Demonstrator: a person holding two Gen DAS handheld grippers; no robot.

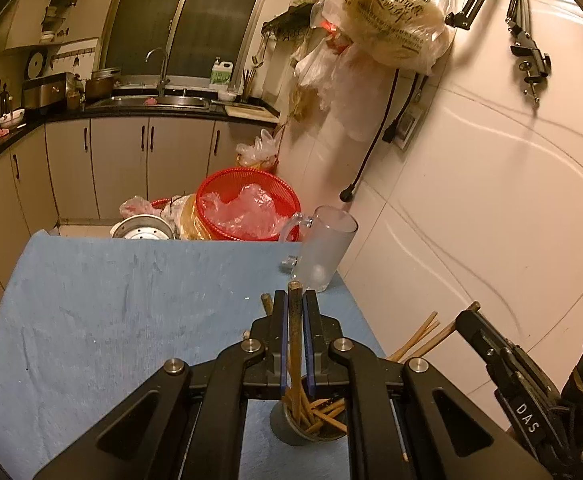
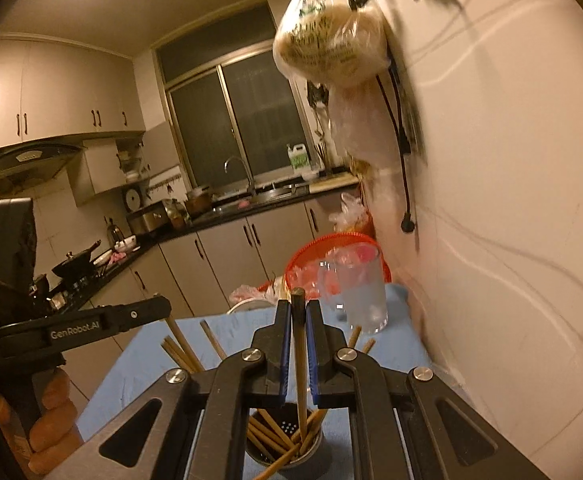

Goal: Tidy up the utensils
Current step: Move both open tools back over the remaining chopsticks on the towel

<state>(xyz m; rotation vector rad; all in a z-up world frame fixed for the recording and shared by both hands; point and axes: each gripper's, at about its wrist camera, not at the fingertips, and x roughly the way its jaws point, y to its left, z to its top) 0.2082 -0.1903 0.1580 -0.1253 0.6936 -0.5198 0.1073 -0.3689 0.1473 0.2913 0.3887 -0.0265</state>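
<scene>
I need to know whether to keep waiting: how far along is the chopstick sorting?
Many wooden chopsticks already stand in the round metal holder. Left gripper and right gripper each clamp one chopstick above it. Left: dropping both in. The frosted glass mug stands empty.

We see our left gripper (image 1: 295,300) clamped tight on one chopstick (image 1: 294,332) above the metal holder (image 1: 291,428) — our right gripper (image 2: 298,312) likewise pinches a chopstick (image 2: 299,344), both angled downward over that holder, side by side.
</scene>
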